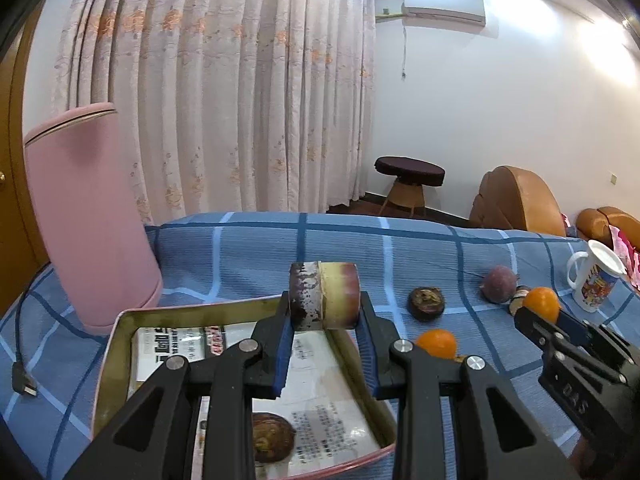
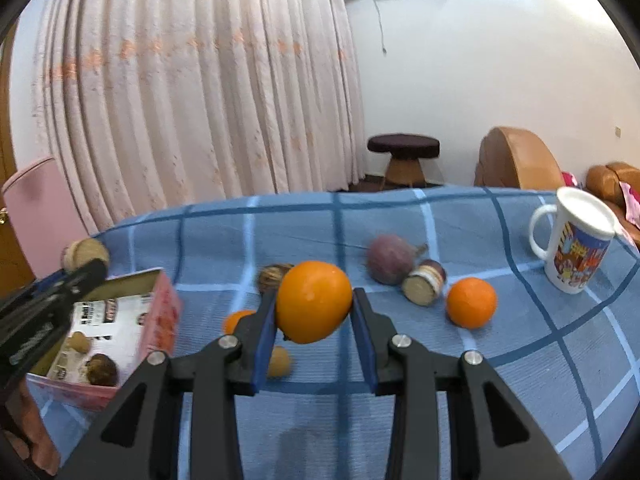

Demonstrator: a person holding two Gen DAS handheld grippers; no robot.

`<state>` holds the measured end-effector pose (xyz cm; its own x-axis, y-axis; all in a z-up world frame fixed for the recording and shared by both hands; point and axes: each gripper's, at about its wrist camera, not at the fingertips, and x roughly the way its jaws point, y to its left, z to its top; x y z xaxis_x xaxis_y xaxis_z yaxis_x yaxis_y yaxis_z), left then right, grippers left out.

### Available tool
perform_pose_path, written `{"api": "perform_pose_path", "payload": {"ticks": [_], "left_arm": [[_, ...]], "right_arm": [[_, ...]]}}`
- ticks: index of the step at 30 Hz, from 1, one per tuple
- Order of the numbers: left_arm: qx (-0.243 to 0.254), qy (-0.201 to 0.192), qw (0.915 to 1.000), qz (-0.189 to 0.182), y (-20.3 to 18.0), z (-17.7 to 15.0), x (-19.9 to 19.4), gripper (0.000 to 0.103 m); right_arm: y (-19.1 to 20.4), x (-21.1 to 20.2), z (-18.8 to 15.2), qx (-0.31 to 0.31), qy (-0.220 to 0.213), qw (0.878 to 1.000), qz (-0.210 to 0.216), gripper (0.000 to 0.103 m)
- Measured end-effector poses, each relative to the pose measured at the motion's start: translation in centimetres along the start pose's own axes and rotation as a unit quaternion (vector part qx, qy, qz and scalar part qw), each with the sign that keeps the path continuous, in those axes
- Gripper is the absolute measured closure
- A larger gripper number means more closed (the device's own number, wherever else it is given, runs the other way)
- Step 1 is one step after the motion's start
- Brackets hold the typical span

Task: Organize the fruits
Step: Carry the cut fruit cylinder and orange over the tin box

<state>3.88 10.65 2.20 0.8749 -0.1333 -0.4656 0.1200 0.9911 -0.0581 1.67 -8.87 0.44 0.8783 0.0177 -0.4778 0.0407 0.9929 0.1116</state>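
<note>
My left gripper is shut on a short sugarcane piece and holds it above the far edge of the pink-rimmed tin tray. A dark mangosteen lies in the tray. My right gripper is shut on an orange, lifted above the blue checked cloth; it also shows in the left wrist view. Loose on the cloth lie another orange, a sugarcane piece, a purple passion fruit, a mangosteen and a small orange.
A pink cylindrical appliance stands left of the tray, its cable and plug on the cloth. A white printed mug stands at the right. A small brown fruit lies under my right gripper. Curtains, a stool and sofas lie beyond.
</note>
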Motion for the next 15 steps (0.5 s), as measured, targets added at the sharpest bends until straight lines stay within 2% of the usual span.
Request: {"api": "perform_pose_path", "payload": {"ticks": [7,11,15], "left_arm": [[-0.009,0.000,0.9999,-0.012,-0.1,-0.3,-0.4,0.072],[0.008,-0.012,0.9997,-0.022,-1.3,-0.4,-1.2,0.072],[0.023,-0.019,0.9992,-0.025,-2.0,-0.5,-1.7,0.072]], "right_arm": [[2.5,-0.9,-1.0,-0.018,-0.017,0.999,-0.020,0.064],[2.1,-1.9,-1.0,-0.019,-0.043,0.998,-0.041,0.064],[1.5,-2.5,-0.9,-0.003,-0.049,0.998,-0.039,0.064]]}}
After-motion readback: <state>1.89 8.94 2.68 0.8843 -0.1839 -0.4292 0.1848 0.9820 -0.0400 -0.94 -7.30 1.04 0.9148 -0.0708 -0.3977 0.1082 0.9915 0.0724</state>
